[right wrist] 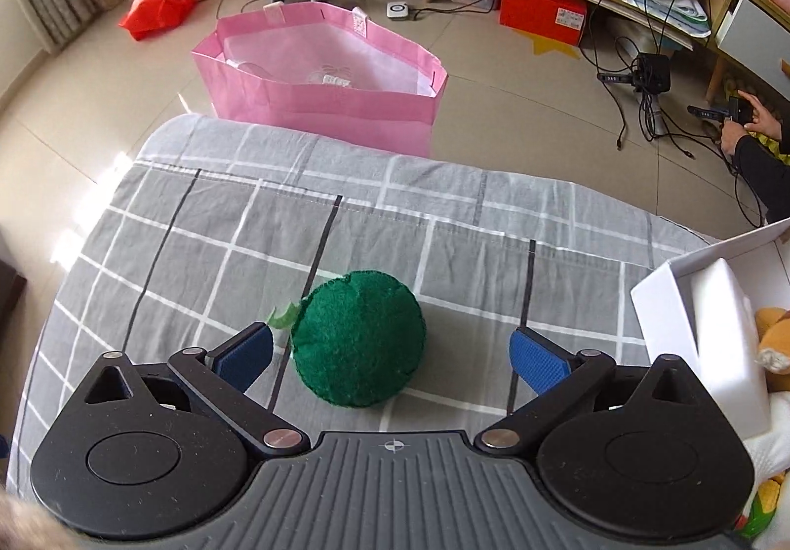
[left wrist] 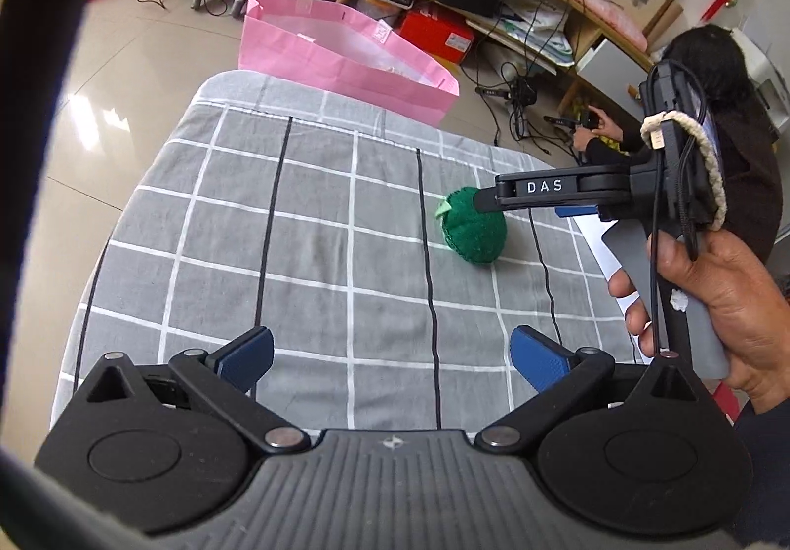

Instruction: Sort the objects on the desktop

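A round dark green felt plush with a pale green leaf lies on the grey checked cloth. My right gripper stands open around it. The plush sits nearer the left blue pad, and neither pad presses on it. In the left wrist view the same plush lies ahead and to the right, partly behind the right gripper's black finger, which a hand holds. My left gripper is open over bare cloth with nothing between its pads.
A white open box with plush toys stands at the cloth's right edge. A pink paper bag stands on the floor past the far edge. A seated person, cables and low cabinets fill the back right.
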Available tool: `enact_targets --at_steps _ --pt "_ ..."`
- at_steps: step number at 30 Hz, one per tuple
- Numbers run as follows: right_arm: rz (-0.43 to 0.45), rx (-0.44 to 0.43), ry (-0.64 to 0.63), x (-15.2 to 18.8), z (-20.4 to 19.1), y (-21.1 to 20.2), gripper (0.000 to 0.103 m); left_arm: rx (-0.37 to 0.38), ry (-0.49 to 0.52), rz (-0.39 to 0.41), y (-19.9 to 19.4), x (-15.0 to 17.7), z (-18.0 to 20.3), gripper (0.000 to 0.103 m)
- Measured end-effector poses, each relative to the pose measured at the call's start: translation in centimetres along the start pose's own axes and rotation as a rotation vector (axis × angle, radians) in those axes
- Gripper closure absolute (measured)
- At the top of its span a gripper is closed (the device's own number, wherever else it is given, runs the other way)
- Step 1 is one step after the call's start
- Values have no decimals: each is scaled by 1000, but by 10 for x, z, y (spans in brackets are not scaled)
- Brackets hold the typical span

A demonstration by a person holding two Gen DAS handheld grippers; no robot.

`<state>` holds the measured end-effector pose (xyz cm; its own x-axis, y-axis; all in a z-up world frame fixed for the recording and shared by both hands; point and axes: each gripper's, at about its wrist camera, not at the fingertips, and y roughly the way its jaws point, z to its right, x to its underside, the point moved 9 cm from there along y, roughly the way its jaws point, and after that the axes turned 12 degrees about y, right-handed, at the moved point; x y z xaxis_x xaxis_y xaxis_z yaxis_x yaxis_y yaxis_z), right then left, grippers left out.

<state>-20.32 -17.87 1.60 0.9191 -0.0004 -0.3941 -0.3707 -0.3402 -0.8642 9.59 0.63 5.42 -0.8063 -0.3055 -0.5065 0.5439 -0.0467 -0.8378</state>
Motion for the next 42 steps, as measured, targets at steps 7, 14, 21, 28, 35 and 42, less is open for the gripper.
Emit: enact_targets --at_steps 7,14,21,28,35,42 --pt "-38 41 -17 -4 -21 29 1 0 -34 22 -4 -5 -16 1" --pt "-61 87 -60 0 -33 49 1 7 -45 17 -2 -6 -23 2" --pt "-85 114 -91 8 -37 61 1 7 -42 4 1 -5 -24 2" --pt "-87 99 -80 7 -36 60 1 -11 -43 -15 7 -3 -28 2" --pt "-99 84 -73 10 -32 61 2 -30 -57 -28 12 -2 -36 2" --pt "-105 40 -104 29 -28 46 1 -41 -57 -34 14 -3 -37 1"
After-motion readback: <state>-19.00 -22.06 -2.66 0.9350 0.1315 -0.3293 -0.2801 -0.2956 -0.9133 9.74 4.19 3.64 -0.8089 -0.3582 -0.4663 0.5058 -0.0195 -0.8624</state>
